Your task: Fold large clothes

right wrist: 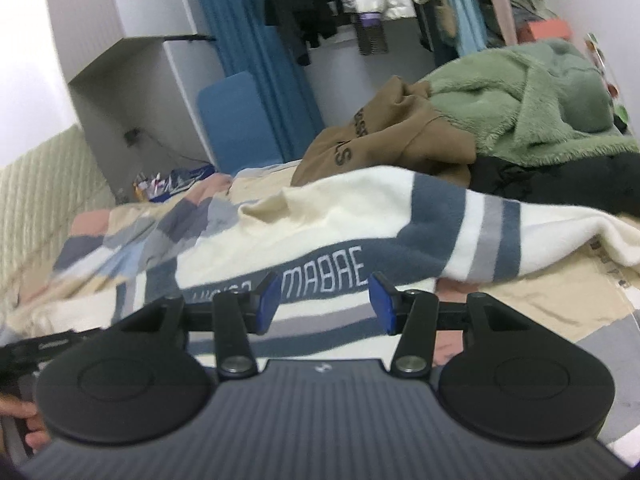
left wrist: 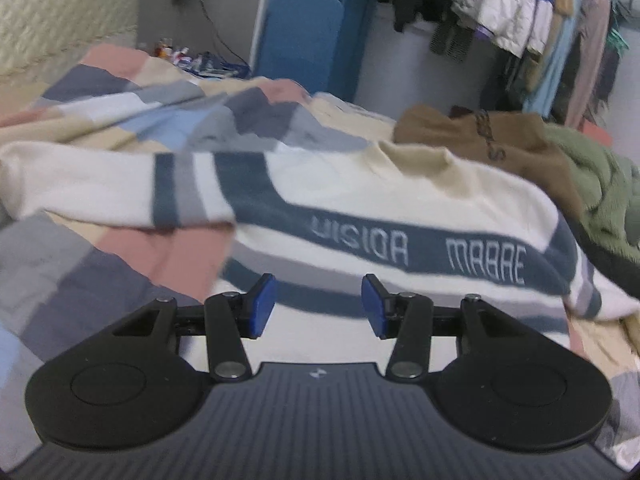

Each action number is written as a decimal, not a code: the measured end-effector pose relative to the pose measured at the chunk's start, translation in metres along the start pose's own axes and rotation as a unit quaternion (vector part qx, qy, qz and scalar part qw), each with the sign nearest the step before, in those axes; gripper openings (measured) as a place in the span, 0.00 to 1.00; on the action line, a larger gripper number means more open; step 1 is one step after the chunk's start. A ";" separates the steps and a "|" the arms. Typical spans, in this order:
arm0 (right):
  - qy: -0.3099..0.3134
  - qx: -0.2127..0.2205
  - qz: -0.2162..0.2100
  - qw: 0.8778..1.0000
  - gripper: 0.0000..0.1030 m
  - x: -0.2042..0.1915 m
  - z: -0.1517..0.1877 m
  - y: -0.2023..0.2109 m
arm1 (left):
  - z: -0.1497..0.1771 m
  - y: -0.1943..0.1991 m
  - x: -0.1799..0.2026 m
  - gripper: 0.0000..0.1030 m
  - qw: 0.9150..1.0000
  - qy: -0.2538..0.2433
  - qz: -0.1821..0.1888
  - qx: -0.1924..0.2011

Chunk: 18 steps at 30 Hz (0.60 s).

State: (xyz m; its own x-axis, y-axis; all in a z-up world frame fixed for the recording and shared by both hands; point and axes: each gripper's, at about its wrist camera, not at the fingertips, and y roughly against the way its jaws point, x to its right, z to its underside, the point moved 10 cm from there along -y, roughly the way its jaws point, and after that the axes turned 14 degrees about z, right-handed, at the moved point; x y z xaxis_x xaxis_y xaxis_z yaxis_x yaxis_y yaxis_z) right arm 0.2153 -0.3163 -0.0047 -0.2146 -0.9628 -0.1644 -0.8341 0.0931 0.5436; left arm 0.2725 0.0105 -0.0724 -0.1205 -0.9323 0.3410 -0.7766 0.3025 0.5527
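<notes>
On the bed (left wrist: pixel 100 264), over a patchwork cover of pink, grey, blue and cream squares, a cream sweater (left wrist: pixel 360 184) lies spread out face up. A dark blue band crosses its chest with pale letters, and thinner blue and grey stripes run below it and around each sleeve. Its collar (left wrist: pixel 416 160) points away from both cameras, toward the far edge of the bed. One sleeve reaches out to the left in the left wrist view, resting on the cover; the other stretches to the right in the right wrist view, its cuff end lying on a cream patch.

The left tongs (left wrist: pixel 318 306) hang over the sweater's lower body, jaws parted about halfway with nothing between the blue pads (left wrist: pixel 262 306); whether they touch the cloth I cannot tell. The right tongs (right wrist: pixel 324 304) sit likewise over the lettered band and the stripes beneath it, jaws parted about halfway and empty. At the lower left edge of the right wrist view a hand (right wrist: pixel 24 420) shows beside some black gear.

Beyond the sweater, a brown hoodie (right wrist: pixel 384 136) with dark lettering lies crumpled just behind the collar, touching a green fleece (right wrist: pixel 532 108) heaped to its right. A black garment (right wrist: pixel 560 184) lies under the fleece, next to the sweater's right sleeve. Behind the bed hang coats (left wrist: pixel 500 8) on a rail, beside a blue curtain (right wrist: pixel 248 40) and a blue board (left wrist: pixel 304 36) leaning against the wall.
</notes>
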 end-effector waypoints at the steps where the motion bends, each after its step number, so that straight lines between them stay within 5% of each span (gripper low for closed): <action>1: 0.008 0.005 -0.001 1.000 0.49 -0.002 0.004 -0.001 | 0.006 -0.006 0.005 0.52 1.000 -0.002 0.007 -0.002; 18: 0.020 0.008 0.023 1.000 0.49 0.012 0.044 -0.062 | 0.060 -0.061 0.062 0.52 0.994 -0.057 0.087 -0.033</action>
State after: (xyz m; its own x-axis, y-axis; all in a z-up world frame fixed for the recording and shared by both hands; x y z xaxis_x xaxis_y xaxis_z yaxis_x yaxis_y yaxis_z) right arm 0.2416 -0.3228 -0.0766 -0.2335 -0.9665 -0.1064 -0.8315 0.1418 0.5372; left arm 0.2753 -0.0776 -0.1301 -0.3209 -0.8804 0.3491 -0.6968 0.4691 0.5426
